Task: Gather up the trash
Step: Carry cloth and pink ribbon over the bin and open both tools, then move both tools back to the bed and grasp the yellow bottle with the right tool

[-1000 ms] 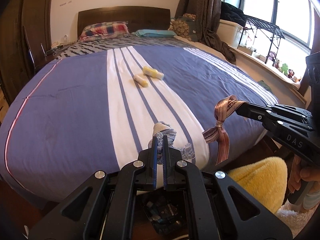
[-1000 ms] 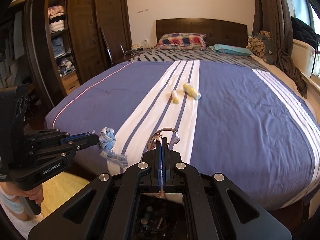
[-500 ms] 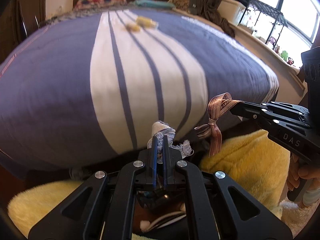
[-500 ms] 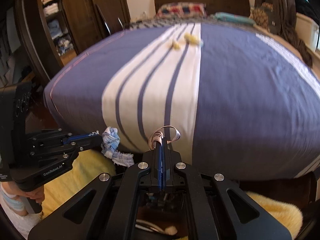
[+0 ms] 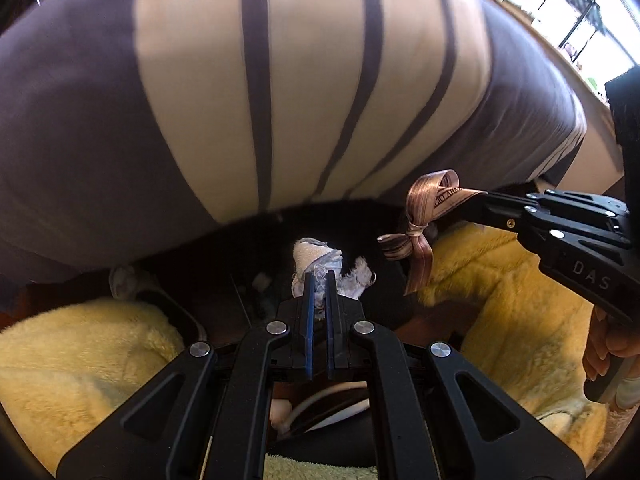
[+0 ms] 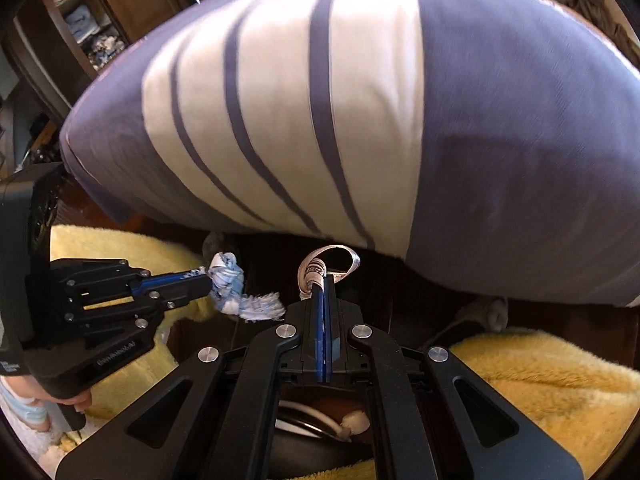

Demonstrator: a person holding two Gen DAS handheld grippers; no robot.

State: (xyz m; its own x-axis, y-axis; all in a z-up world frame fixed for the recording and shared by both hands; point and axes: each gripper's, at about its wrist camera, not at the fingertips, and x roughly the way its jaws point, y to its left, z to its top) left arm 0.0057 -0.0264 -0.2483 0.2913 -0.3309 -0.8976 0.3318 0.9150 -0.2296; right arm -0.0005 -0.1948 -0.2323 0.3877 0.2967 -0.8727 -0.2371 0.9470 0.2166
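Note:
My left gripper [image 5: 319, 276] is shut on a knotted blue-and-white scrap of cloth [image 5: 320, 258], which also shows at its tip in the right wrist view as the cloth scrap [image 6: 228, 284]. My right gripper [image 6: 323, 280] is shut on a pink-brown satin ribbon [image 6: 320, 266]; in the left wrist view the ribbon [image 5: 424, 220] hangs in a tied bow from the right gripper's tip [image 5: 476, 198]. Both grippers point steeply down below the foot of the bed [image 5: 280, 100], over a dark opening with a white rim [image 6: 304, 420] between yellow fluffy rugs.
The striped blue-and-white bedcover [image 6: 360, 120] overhangs just ahead. Yellow fluffy rugs [image 5: 80, 360] [image 6: 540, 384] lie left and right on the dark floor. A small white wad [image 6: 356, 422] sits inside the rim. A wardrobe [image 6: 120, 8] stands far left.
Both grippers have dropped from bed height to below the mattress edge and tipped downward, each still holding its item. The bed top with the yellow pieces has slid out of view.

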